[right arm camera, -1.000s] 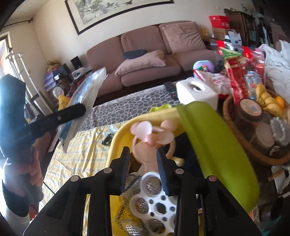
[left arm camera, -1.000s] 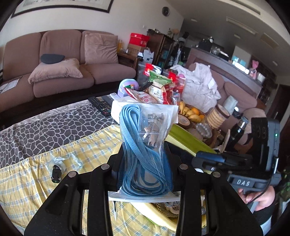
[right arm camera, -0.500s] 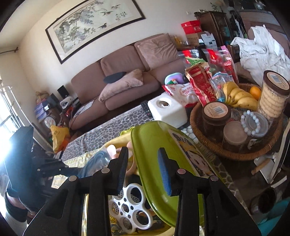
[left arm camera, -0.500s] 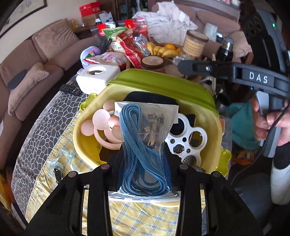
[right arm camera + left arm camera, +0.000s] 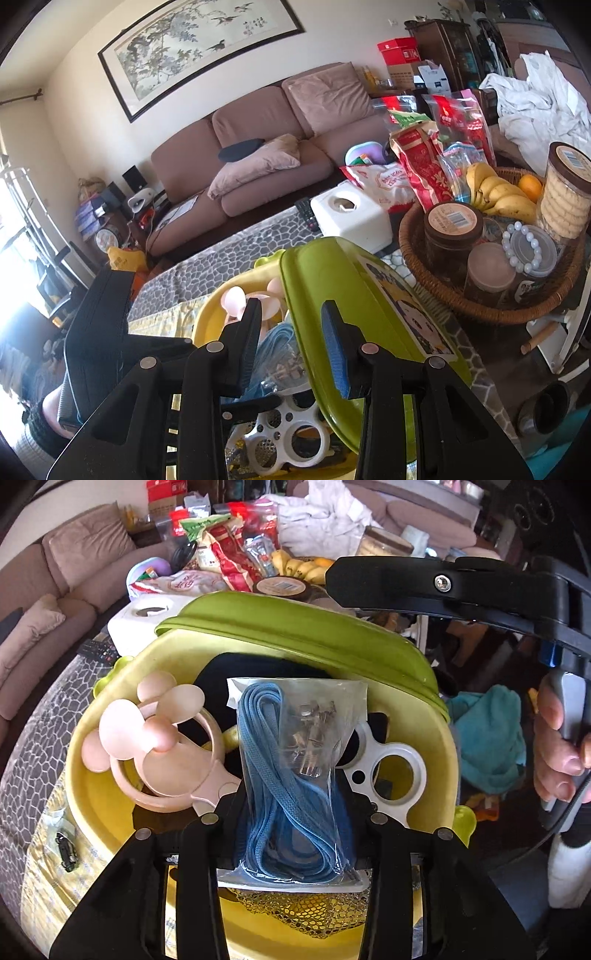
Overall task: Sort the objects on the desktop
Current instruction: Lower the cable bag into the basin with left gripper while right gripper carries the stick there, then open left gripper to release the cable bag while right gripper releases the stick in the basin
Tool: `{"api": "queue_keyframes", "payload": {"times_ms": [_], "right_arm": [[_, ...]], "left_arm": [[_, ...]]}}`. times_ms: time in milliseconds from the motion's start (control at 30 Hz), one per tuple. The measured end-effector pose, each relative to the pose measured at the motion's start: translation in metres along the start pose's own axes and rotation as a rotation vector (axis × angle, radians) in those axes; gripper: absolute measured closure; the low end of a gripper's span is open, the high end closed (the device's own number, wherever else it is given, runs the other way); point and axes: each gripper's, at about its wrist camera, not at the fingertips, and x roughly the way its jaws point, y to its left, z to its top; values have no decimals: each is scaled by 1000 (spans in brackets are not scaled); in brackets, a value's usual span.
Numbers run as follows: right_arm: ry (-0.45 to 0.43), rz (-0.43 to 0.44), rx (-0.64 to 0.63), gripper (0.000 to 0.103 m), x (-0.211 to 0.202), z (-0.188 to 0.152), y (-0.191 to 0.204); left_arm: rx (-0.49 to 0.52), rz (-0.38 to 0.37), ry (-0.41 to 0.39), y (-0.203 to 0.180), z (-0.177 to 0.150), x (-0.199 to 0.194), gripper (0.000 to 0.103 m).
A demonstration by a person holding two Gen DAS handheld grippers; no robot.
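Holding, left gripper (image 5: 295, 812): you have the clear bag of blue cord (image 5: 291, 768) upright between the 2 fingers. The jaws have just been easing apart, yet the pads look pressed on the bag's lower edges.
Far left, checked cloth (image 5: 40, 893): 1 small black item in clear wrap (image 5: 63, 849) lies outside the bin, unsorted by the look of it.
Yellow bin (image 5: 79, 775): it sits open below your left gripper. This is likely where the bag goes, which explains the downward tilt.
Pink fan (image 5: 155, 746): it lies in the bin's left half, touching the wall, so the free room is toward the middle.
Bag position: above the bin's centre, over a dark item and yellow mesh, not yet resting on them.
White ring piece (image 5: 388, 775): it lies right of the bag, partly hidden behind it.
Green lid (image 5: 295, 627): it stands raised at the far rim, which keeps the opening clear for the drop.
Right gripper (image 5: 291, 332): its fingers straddle the lid's edge, probably to hold it up. I cannot tell whether the pads clamp it.
Your right hand (image 5: 557, 738): wrapped around that gripper's handle.
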Motion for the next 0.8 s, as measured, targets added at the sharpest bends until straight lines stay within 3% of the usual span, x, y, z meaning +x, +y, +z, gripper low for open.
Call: {"api": "queue_keyframes", "payload": {"times_ms": [67,133,233,367,400,433,500,700,800], "right_arm": [[1,3,-8,68,0,0,3],[1,4,-15,67,1,-1,5],[0,7,-21,66,1,-2,9],[4,11,-32,65,3,-2,15],[4,13,-35,65,4,-3,17],[5,15,-38,65,5,-3,19],[8,19,-45,65,7,-4,23],[20,32,-81,63,13,-6,38],[24,34,-86,63,16,-6,42]], "left_arm": [[4,5,-5,3,-6,-5,57],[-7,34,-37,6,-12,-15,24],[-56,17,-120,12,-20,-37,23],[-120,-3,-202,20,-25,-57,26],[-119,-1,-197,20,-25,-56,37],[-110,6,-183,20,-26,-54,54],[-95,32,-150,18,-26,-46,63],[-108,29,-97,17,-35,-26,63],[-138,18,-137,22,-39,-36,61]]}}
